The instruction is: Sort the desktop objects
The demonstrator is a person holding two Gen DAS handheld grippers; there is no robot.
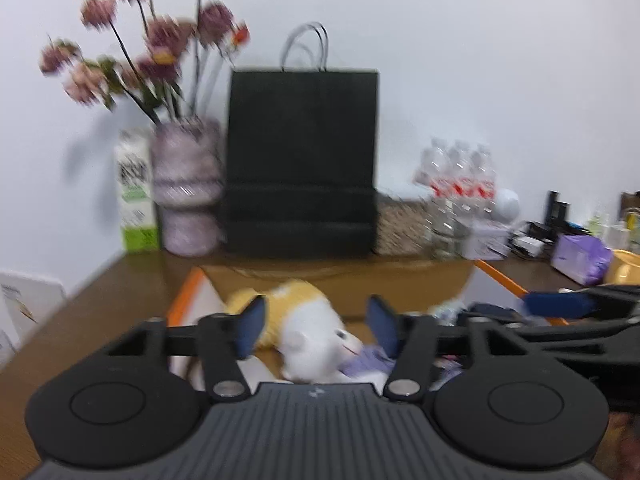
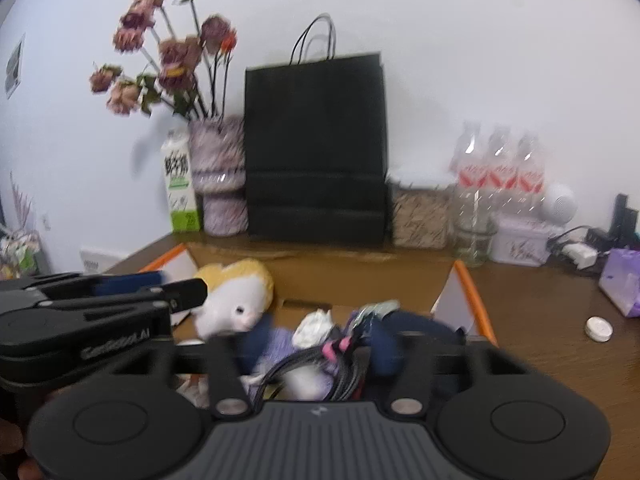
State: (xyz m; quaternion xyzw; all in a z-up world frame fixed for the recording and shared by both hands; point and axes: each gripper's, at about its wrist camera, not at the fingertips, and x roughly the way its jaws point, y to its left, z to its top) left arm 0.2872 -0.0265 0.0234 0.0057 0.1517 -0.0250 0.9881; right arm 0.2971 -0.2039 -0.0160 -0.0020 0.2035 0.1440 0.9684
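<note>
Left tool (image 1: 316,328) & right tool (image 2: 316,354) both gape over the cardboard box (image 2: 360,276) at frame bottom, pads gripping nothing; plush toy (image 1: 308,332) lies loose btw left pads. Looks mostly done: 1 plush, 1 cable bundle (image 2: 316,368), purple packets already in box. Left on desk (image 2: 540,320), lower right: 1 white cap (image 2: 599,328), 1 purple pack (image 2: 624,284).

place: home, lived-in room | wall: plain white | counter (image 2: 532,304): brown wood | evidence: vase (image 2: 219,176) of dried flowers (image 2: 172,52), milk carton (image 2: 180,186), black bag (image 2: 316,148), bottle pack (image 2: 500,168), tissues (image 2: 624,284), plush toy (image 2: 236,296) in box (image 2: 466,280)
</note>
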